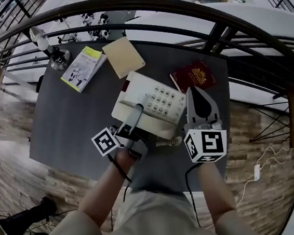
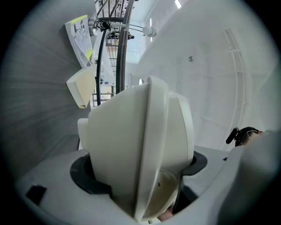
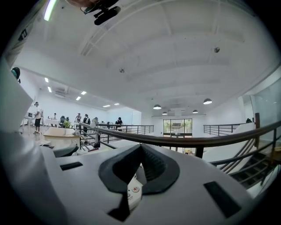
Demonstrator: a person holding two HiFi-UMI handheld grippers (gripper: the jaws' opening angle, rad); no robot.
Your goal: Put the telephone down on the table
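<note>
You have the telephone [image 1: 148,105] gripped on both sides: left tongs [image 1: 135,113] clamped round its thick body, right tongs [image 1: 196,94] pinched on its thin edge. It seems to hang tilted above the desk [image 1: 64,123], so lowering and letting go are left.

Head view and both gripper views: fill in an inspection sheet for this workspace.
Surface: dark grey table.
Job's things: cream telephone near the table's middle; whether it rests on the table cannot be told.
Clutter: leaflet, tan pad, dark red booklet, small lamp at the far left corner.
Grippers: left gripper fingers closed on the telephone; right gripper fingers together, at the telephone's right edge.
Cables: coiled cord at the telephone's near edge; black leads from the grippers; white cable on the floor.
Surroundings: black railing beyond the table; wood floor.
</note>
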